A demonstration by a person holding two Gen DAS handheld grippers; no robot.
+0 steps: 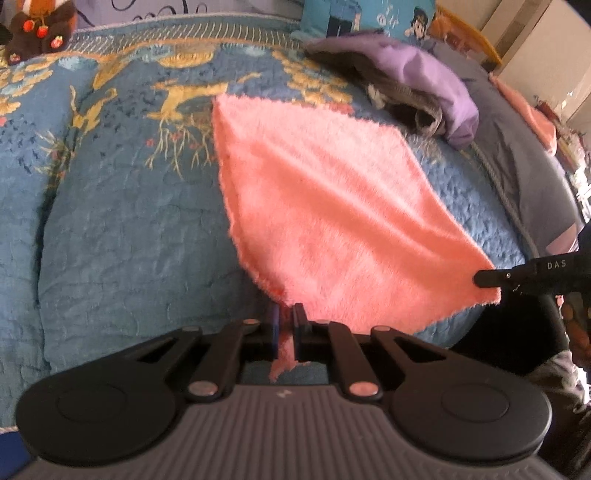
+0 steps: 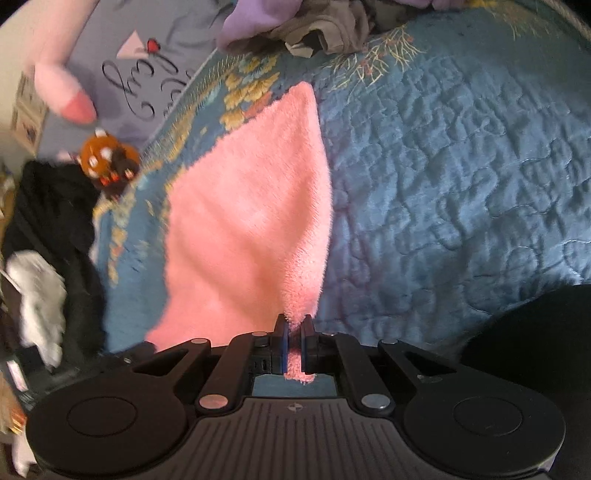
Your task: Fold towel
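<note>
**Both grippers clamped on towel corners**

My left gripper [image 1: 285, 325] was clenched on the near corner of the pink towel [image 1: 325, 199]. Jaws were almost together, with a strip of pink fabric pinched between them and a tag of it poking out behind the pads. In the left wrist view the towel fanned out from 6 o'clock up toward 12, lying mostly flat on the blue quilt [image 1: 129, 229], with shallow creases running toward the clamped corner.

My right gripper [image 2: 293, 341] was also clenched on a towel [image 2: 247, 229] corner. Same picture: pads close, pink pile squeezed between them, a bit sticking out behind. In the left wrist view that gripper's tip [image 1: 491, 277] came in from 3 o'clock and sat on the towel's right-hand corner near 4 o'clock. So both near corners were held, and the far edge rested on the quilt [image 2: 461, 184].

From the right wrist view the towel ran from 6 o'clock up to a point near 12, its right edge slightly raised and curled near the jaws.

Other stuff on the bed: a pile of purple and grey clothes [image 1: 413, 85] at 1 o'clock in the left view, well apart from the towel. A brown plush toy [image 1: 37, 29] at 10 o'clock, far corner; the same toy [image 2: 109, 162] showed at 9 o'clock in the right view. A cartoon pillow [image 1: 369, 16] at 12 o'clock behind the clothes.
</note>
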